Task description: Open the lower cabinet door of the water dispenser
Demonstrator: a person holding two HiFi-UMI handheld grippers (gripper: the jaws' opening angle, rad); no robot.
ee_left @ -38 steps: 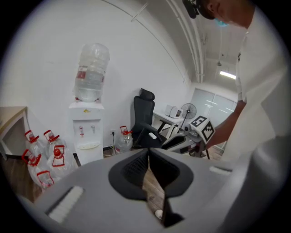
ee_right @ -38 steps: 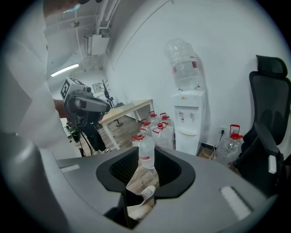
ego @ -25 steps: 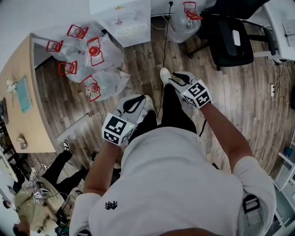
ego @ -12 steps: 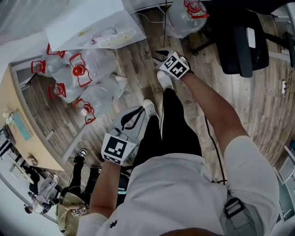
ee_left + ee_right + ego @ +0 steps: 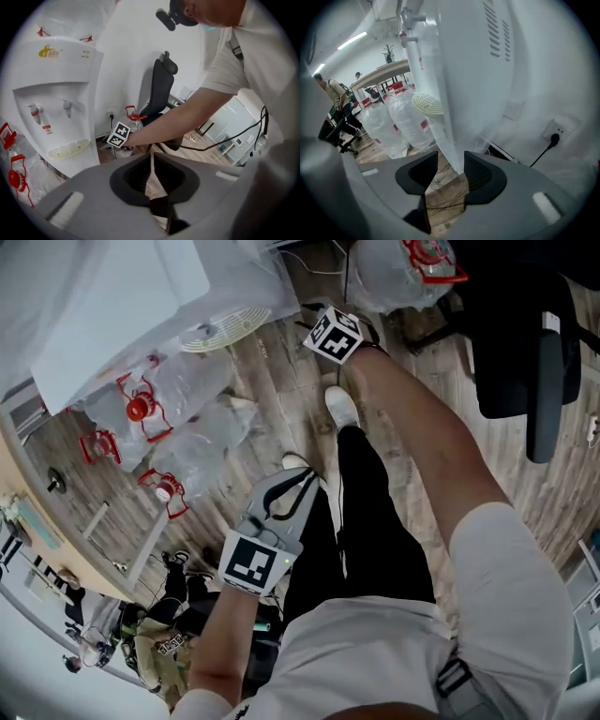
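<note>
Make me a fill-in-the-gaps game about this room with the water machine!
The water dispenser has a ___ body. The big clear bottles have ___ caps. The office chair is ___. The floor is made of ___ planks.
Missing words: white, red, black, wooden.

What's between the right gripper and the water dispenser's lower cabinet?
Only bare wood floor, in the right gripper view. The right gripper has just been opening its jaws; the water dispenser shows its lower corner beyond their gap, ungripped.
</note>
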